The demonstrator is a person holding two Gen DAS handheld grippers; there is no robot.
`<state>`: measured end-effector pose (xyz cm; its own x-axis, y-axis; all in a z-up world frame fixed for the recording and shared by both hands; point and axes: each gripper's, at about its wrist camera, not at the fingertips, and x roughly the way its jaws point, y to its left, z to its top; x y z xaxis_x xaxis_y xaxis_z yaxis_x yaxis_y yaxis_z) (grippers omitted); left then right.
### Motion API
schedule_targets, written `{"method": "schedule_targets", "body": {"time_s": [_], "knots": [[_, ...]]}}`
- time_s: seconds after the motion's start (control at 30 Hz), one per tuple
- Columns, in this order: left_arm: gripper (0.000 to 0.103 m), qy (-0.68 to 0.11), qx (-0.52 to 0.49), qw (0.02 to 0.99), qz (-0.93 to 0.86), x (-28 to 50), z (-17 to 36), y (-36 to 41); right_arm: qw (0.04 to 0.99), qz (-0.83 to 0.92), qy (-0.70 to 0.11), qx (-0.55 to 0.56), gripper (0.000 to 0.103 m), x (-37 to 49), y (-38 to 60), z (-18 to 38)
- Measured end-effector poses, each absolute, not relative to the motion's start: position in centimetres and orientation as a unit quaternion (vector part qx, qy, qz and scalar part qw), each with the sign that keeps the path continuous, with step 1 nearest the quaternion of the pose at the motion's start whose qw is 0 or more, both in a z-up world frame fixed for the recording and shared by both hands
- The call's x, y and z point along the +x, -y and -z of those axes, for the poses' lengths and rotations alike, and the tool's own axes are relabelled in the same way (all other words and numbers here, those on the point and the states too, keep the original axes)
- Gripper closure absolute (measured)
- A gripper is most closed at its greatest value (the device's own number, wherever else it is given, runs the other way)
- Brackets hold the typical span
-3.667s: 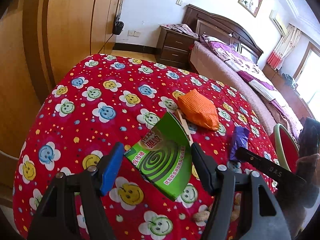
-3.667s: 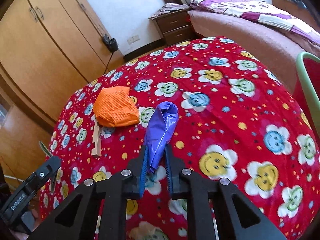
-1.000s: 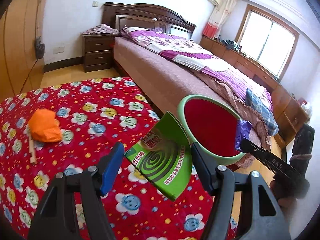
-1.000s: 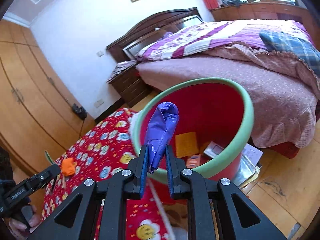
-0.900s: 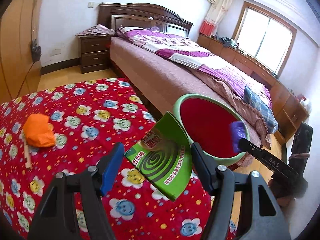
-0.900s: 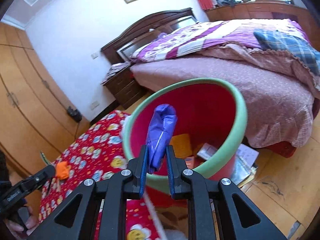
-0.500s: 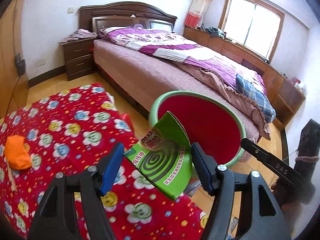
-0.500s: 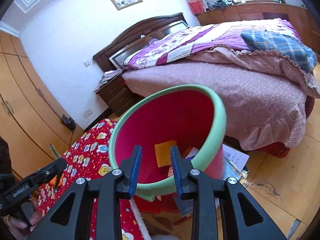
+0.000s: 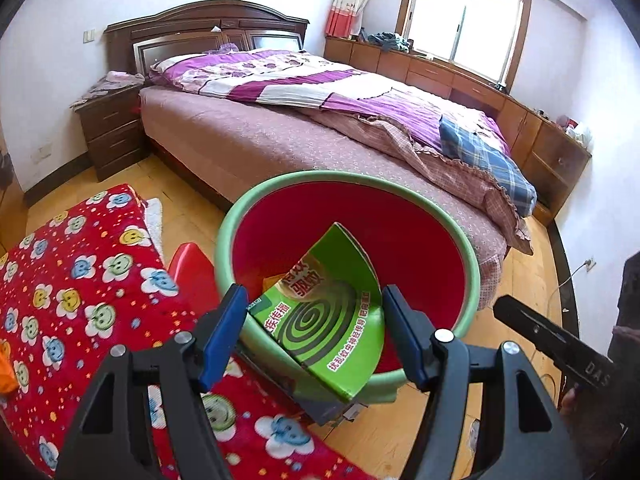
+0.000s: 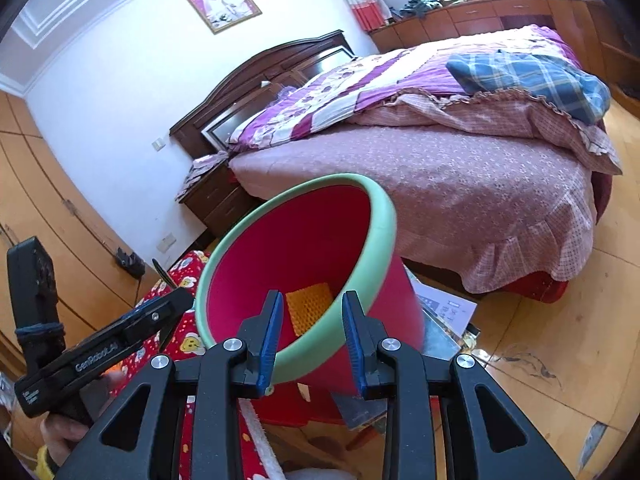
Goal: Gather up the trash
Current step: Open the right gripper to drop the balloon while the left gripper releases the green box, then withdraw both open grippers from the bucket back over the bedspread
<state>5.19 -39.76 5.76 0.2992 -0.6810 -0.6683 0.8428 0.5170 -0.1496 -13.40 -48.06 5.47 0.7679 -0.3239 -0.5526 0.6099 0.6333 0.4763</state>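
My left gripper (image 9: 316, 320) is shut on a green mosquito-coil box (image 9: 324, 316) and holds it over the near rim of a red bin with a green rim (image 9: 472, 256). My right gripper (image 10: 310, 320) is open and empty, just above the bin's near rim (image 10: 380, 216). An orange mesh piece (image 10: 310, 306) lies inside the bin. The left gripper (image 10: 120, 334) also shows at the left of the right wrist view, and the right gripper (image 9: 560, 344) at the right of the left wrist view.
A table with a red smiley-flower cloth (image 9: 80, 280) stands left of the bin. A large bed (image 9: 320, 120) lies behind it, with a nightstand (image 9: 112, 128). Papers (image 10: 444, 312) lie on the wooden floor by the bin.
My right gripper opened over the bin and the purple wrapper it held is gone from it. My left gripper carried the green box from the table to over the bin.
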Motion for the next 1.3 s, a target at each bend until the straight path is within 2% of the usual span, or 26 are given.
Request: {"method": "schedule_targets", "body": {"time_s": [0.1,0.2,0.57,1.3], "knots": [[0.034,-0.349,0.110,0.797,0.481,5.3,-5.8,40.0,0.876,0.269,-0.216,0.337,0.072,-13.4,48.2,-5.3],[0.027,-0.346,0.109,0.795,0.486,5.2,-5.9,40.2,0.875,0.268,-0.218,0.340,0.072,-13.3,48.2,-5.2],[0.027,-0.351,0.099,0.799,0.478,4.9,-6.5,38.4,0.879,0.253,-0.226,0.336,0.063,-12.9,47.1,-5.4],[0.027,-0.360,0.024,0.860,0.360,7.3,-9.3,24.0,0.898,0.201,-0.252,0.301,0.038,-10.7,40.9,-7.8]]}}
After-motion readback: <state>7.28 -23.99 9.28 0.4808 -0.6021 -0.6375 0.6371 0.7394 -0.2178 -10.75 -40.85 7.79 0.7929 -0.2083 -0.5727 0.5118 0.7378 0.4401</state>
